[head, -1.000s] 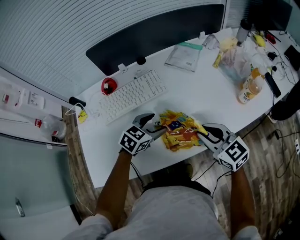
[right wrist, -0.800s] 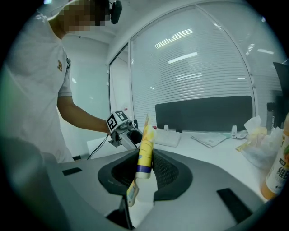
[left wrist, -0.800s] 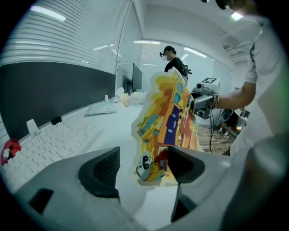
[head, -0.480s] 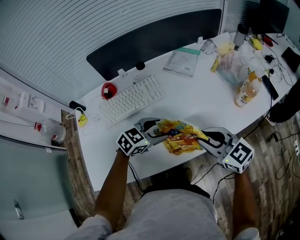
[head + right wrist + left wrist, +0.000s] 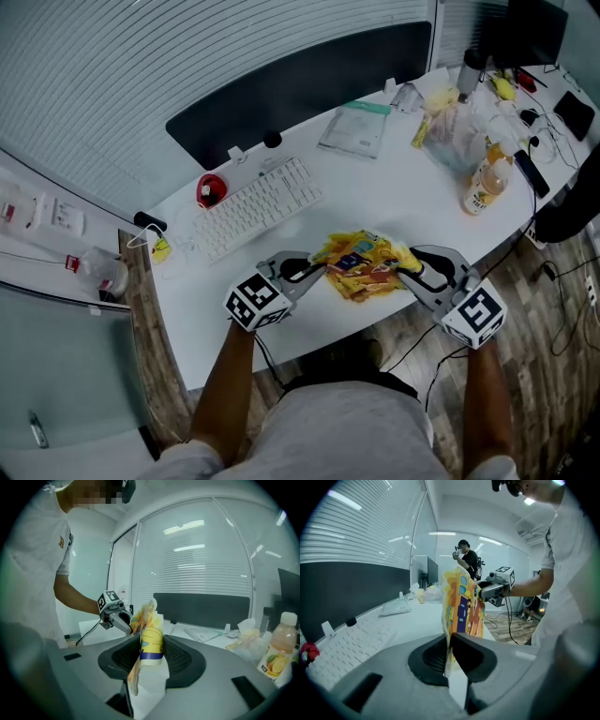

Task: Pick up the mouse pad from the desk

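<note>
The left gripper has just been closing, and its jaws now stand nearly together, pinching the near edge of the mouse pad – a thin, yellow-and-orange printed sheet that stands on edge between the pads and runs straight out ahead of them. At the pad's far end the right gripper faces the left one. Its jaws have just been opening somewhat, yet a bunched fold of the pad fills the gap and both pads press on it. The mouse pad spans between the two grippers, crumpled, and appears lifted just off the white desk. Beyond the left gripper lies a keyboard – well apart from the pad.
</note>
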